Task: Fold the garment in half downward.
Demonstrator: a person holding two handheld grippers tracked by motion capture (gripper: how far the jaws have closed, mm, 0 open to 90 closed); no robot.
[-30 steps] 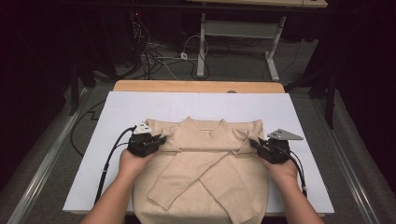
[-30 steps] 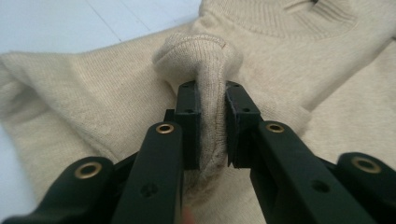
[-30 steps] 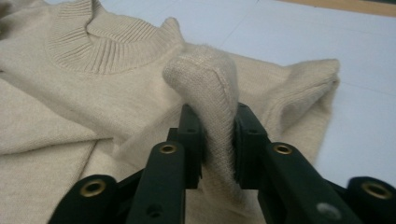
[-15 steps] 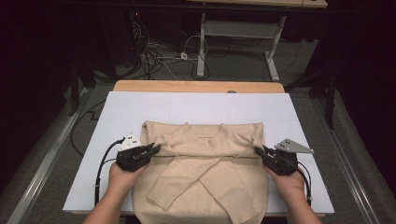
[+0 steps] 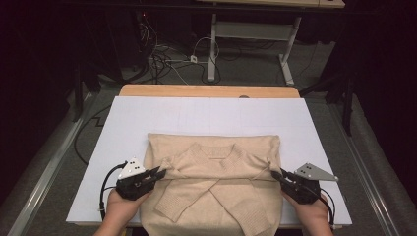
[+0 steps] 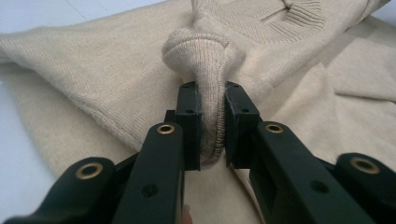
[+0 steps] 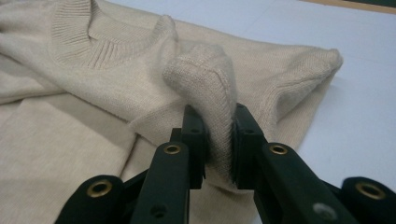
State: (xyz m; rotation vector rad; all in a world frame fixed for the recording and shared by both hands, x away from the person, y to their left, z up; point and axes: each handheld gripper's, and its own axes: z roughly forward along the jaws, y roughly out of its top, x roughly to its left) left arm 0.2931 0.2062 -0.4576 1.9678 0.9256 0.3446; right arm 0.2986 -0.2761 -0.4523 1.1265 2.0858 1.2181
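A beige knit sweater point(image 5: 216, 172) lies on the white table sheet point(image 5: 206, 115), its sleeves crossed over the body and its collared upper part folded toward me. At the sweater's left edge my left gripper point(image 5: 160, 172) is shut on a bunched fold of the knit point(image 6: 212, 100). On the opposite side my right gripper point(image 5: 274, 174) is shut on a thick fold of the same sweater point(image 7: 219, 116). The ribbed collar point(image 7: 81, 44) sits between the two grips. A hand holds each gripper near the table's front edge.
The white sheet covers a wooden table point(image 5: 209, 91) whose far edge shows. Beyond it, cables point(image 5: 172, 59) and a white desk frame point(image 5: 255, 34) stand on the grey floor. Bare sheet lies behind and beside the sweater.
Both grippers have come toward the front edge with the sweater's top edge, folding the upper part over the crossed sleeves. The fold line now lies farther forward.
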